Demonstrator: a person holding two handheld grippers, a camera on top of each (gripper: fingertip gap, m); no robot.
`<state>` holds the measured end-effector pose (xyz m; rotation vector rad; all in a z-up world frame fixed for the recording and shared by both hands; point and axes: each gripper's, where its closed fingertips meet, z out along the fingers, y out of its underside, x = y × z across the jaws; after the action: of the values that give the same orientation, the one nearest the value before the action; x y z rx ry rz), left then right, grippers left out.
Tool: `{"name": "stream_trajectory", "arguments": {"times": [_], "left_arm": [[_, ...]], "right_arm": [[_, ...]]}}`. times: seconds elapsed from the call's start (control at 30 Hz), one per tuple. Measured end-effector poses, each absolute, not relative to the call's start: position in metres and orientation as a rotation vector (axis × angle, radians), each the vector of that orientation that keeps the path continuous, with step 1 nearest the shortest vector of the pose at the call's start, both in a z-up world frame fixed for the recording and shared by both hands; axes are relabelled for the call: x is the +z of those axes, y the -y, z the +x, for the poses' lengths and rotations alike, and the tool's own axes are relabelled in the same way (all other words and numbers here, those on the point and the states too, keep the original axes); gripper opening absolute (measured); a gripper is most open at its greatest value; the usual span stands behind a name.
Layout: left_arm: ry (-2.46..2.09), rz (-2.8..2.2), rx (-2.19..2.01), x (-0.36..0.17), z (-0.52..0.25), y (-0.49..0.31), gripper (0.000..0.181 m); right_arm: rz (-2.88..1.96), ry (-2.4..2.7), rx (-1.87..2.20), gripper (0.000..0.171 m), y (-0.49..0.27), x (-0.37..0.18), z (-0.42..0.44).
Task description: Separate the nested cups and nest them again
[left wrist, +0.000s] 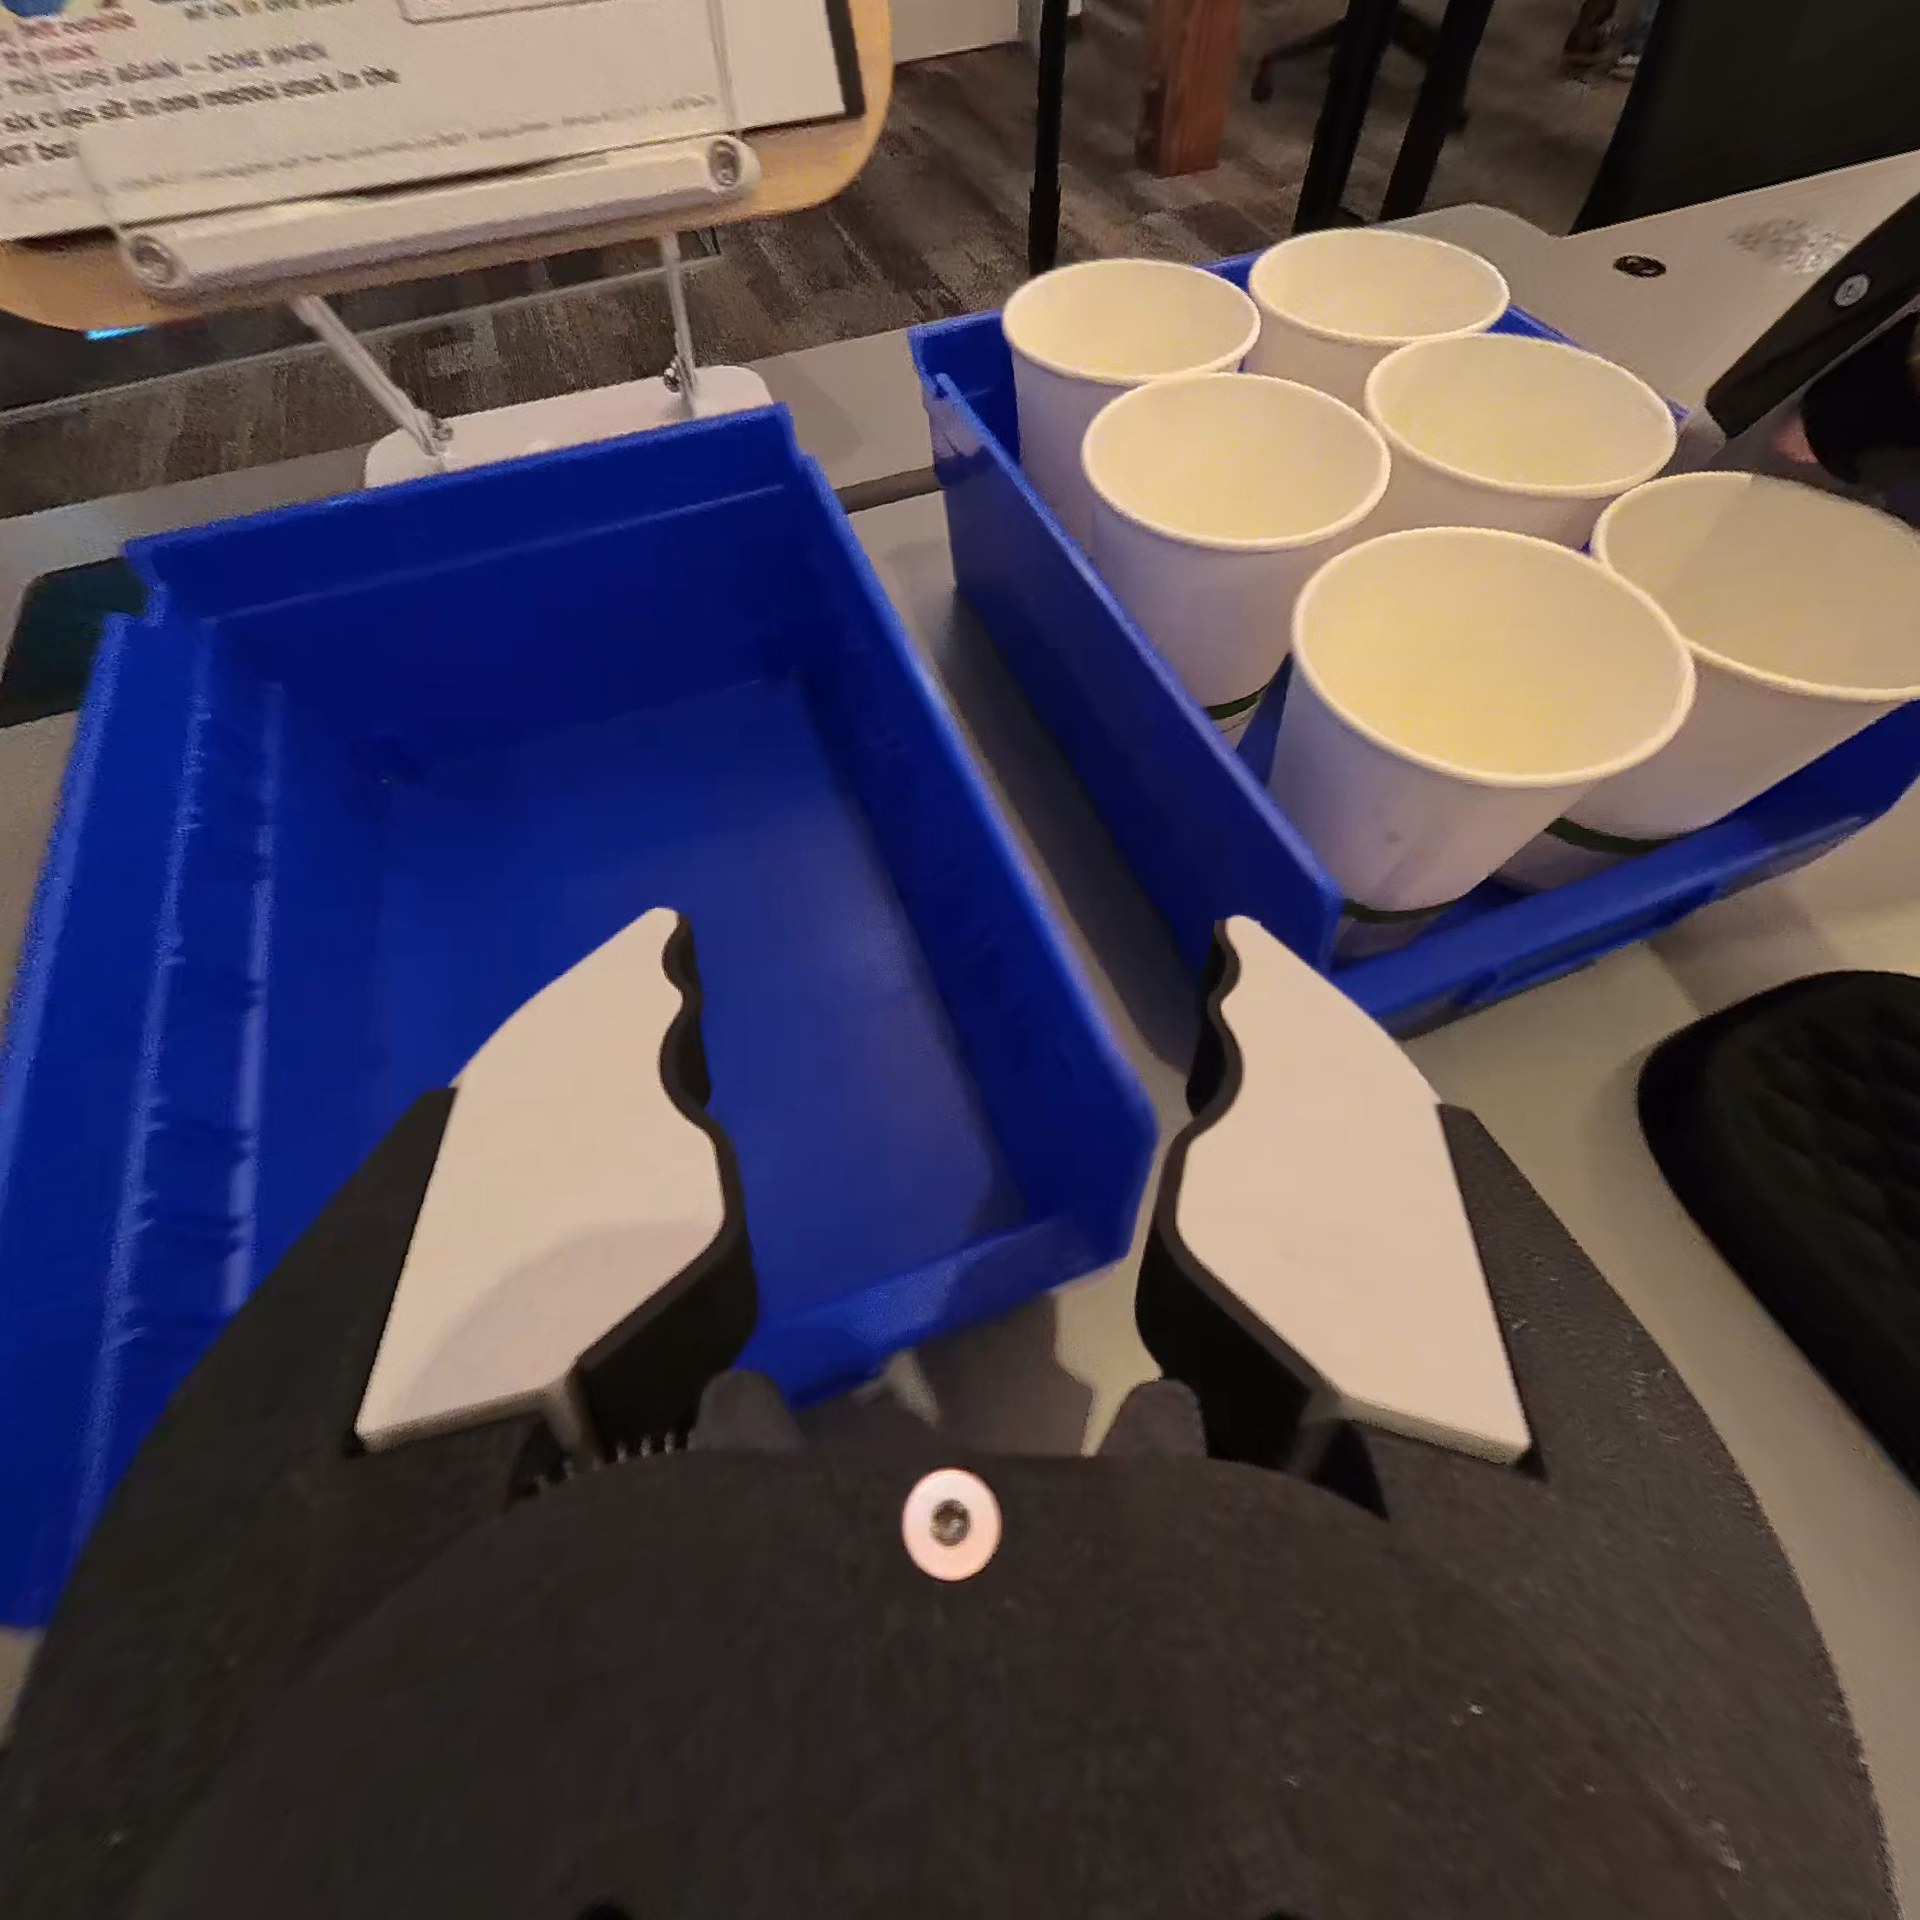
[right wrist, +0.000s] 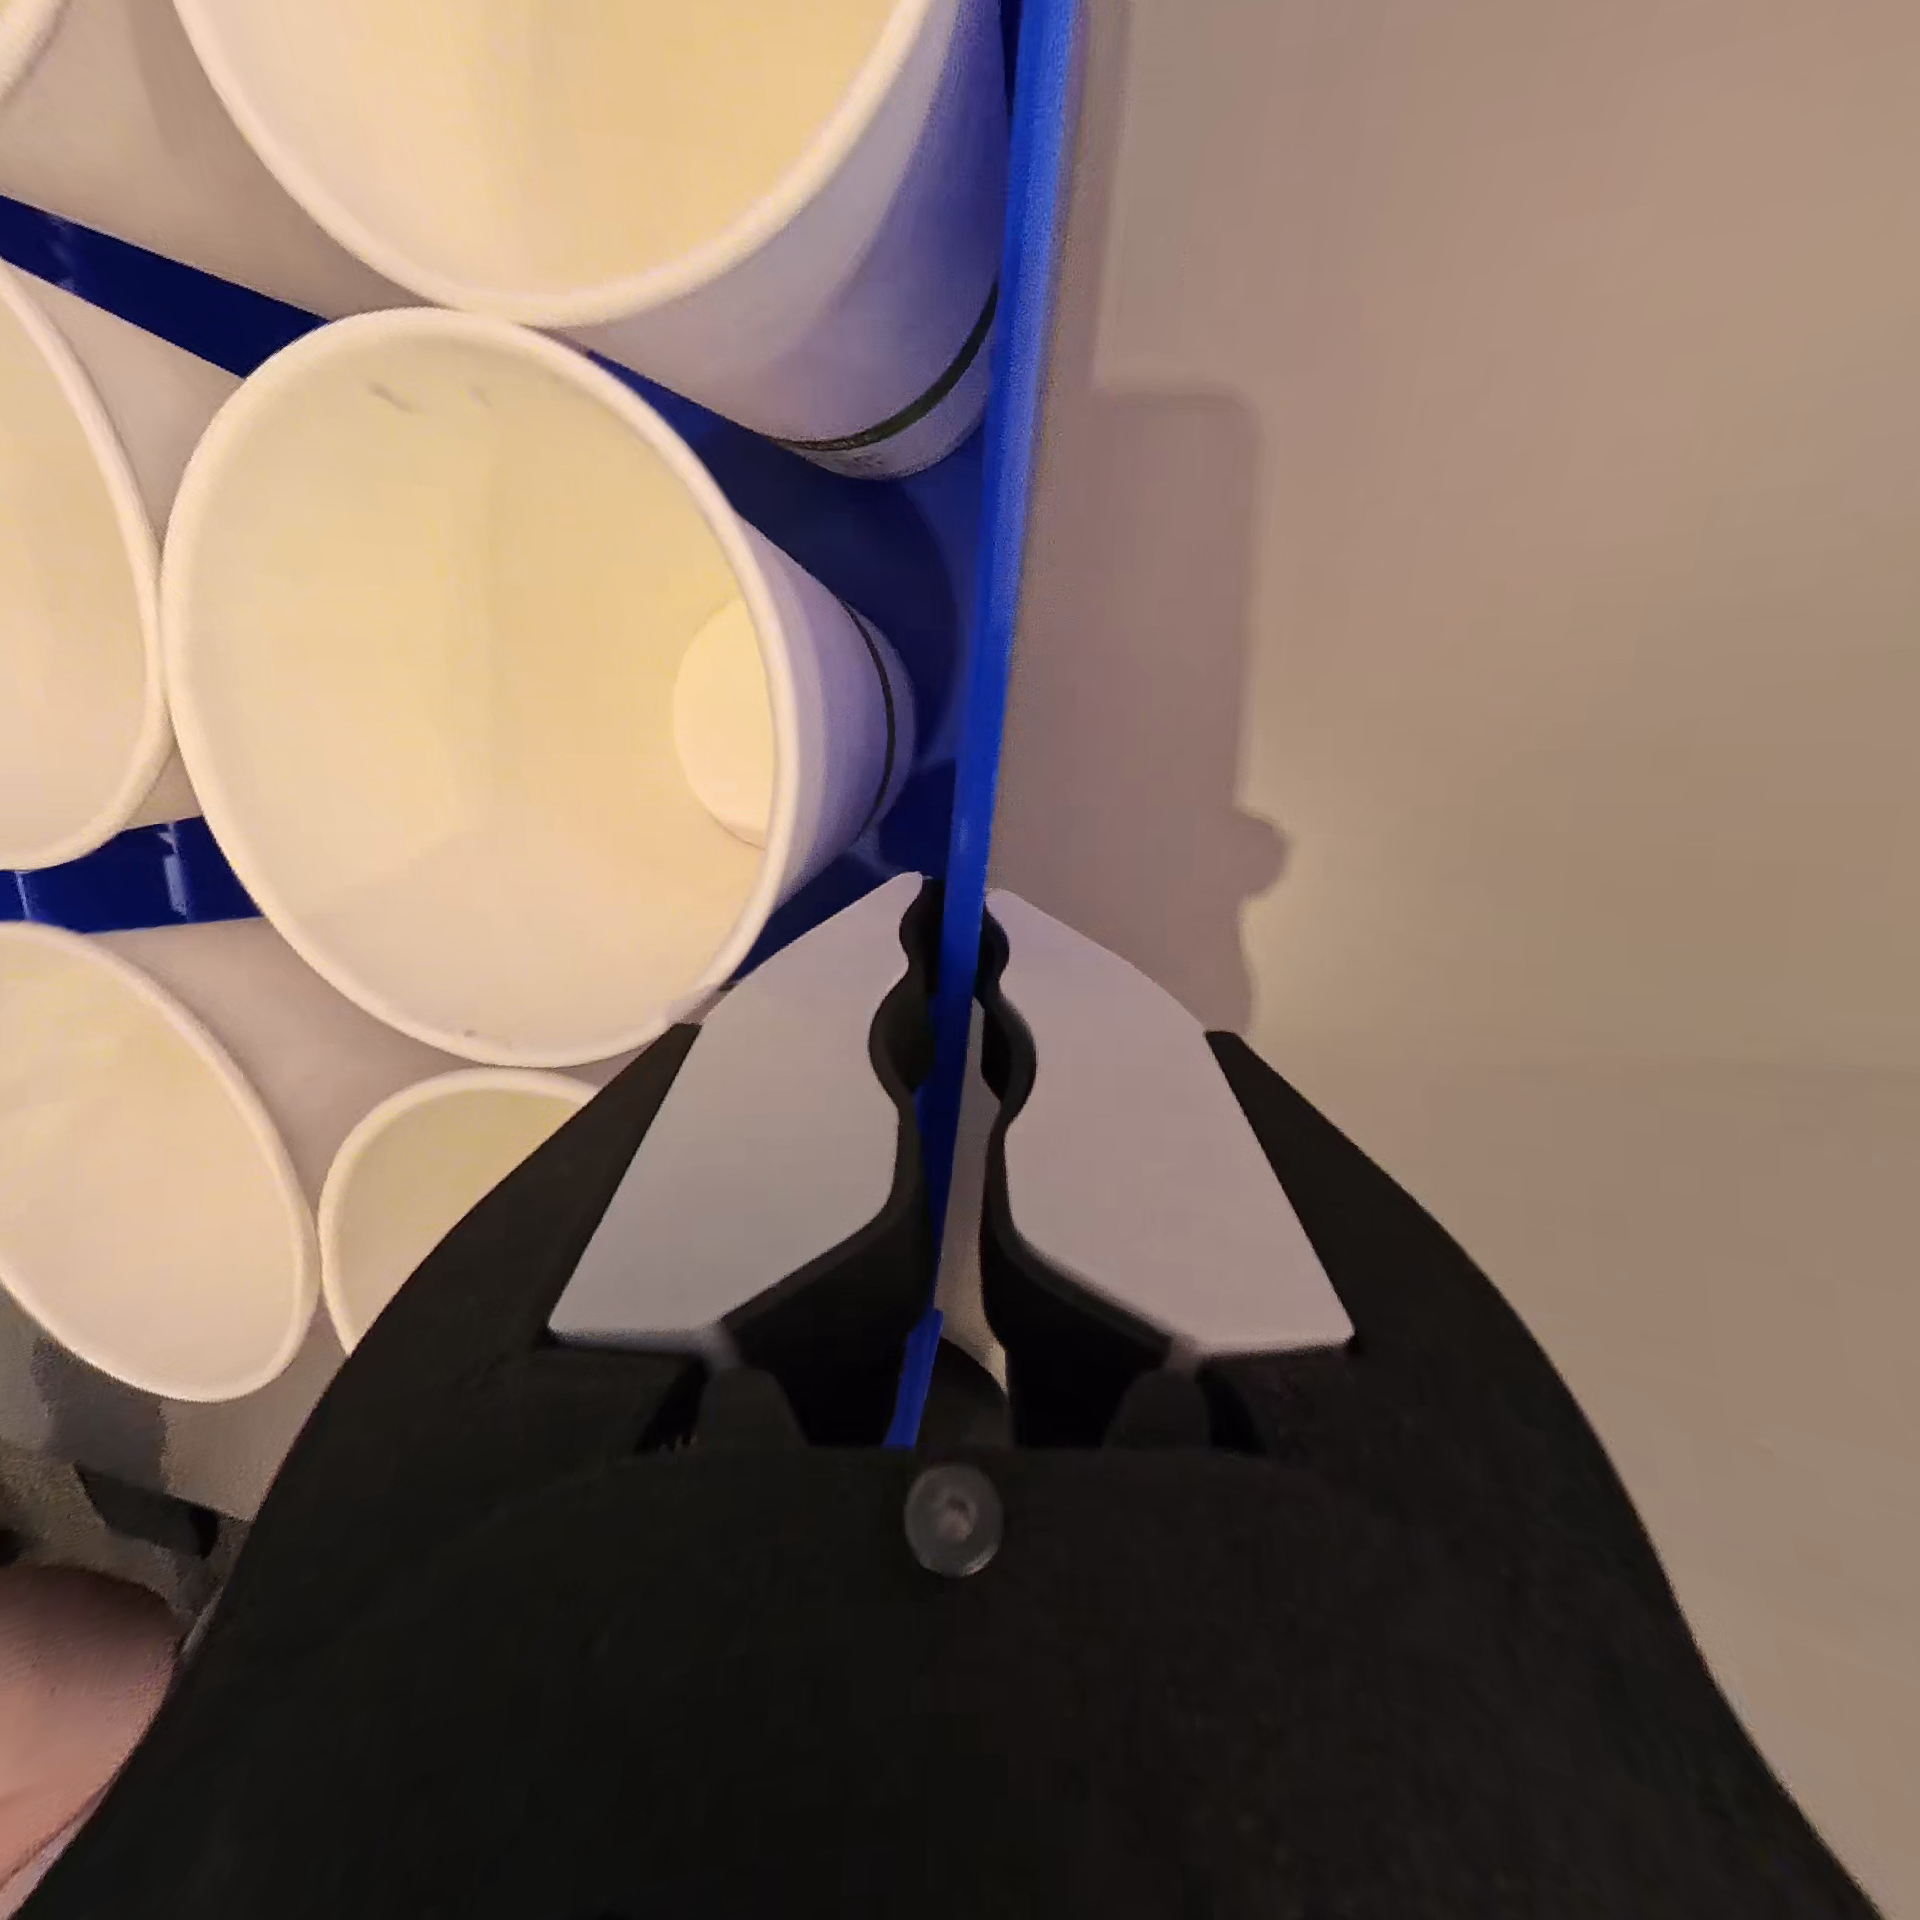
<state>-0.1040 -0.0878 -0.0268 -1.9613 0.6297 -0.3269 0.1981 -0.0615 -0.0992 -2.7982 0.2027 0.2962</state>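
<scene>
Two blue bins share the worktop: the left bin (left wrist: 436, 831) sits under my left gripper (left wrist: 951, 935), jaws wide, holding nothing. Six white cups (left wrist: 1236, 488) stand separately in the right bin (left wrist: 1143, 727); my right gripper (right wrist: 956, 894) pinches its wall. Cup-base print is illegible.

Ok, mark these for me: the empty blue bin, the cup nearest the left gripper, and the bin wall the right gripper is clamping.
empty blue bin (left wrist: 582, 935), left wrist view, bare floor.
nearest cup (left wrist: 1455, 686), left wrist view, inner wall.
clamped bin wall (right wrist: 1013, 520), right wrist view, top edge beyond the fingertips.
</scene>
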Motion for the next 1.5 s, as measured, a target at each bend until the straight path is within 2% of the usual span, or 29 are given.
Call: {"name": "stream_trajectory", "arguments": {"times": [0.5,0.9,1.2,1.5], "left_arm": [[-0.376,-1.993,-0.264,-0.014,-0.314,0.096,0.086],[-0.300,-2.001,-0.284,-0.011,-0.368,0.105,0.083],[-0.249,-1.982,-0.289,-0.003,-0.393,0.114,0.084],[-0.114,-1.979,-0.216,0.002,-0.462,0.129,0.083]], "right_arm": [[-2.837,-0.254,0.304,0.005,0.081,-0.074,0.223],[-2.801,-0.205,0.303,0.005,0.075,0.026,0.187],[-2.761,0.016,0.323,0.004,0.026,0.093,0.078],[-2.748,0.373,0.533,0.005,-0.039,0.084,-0.116]]}}
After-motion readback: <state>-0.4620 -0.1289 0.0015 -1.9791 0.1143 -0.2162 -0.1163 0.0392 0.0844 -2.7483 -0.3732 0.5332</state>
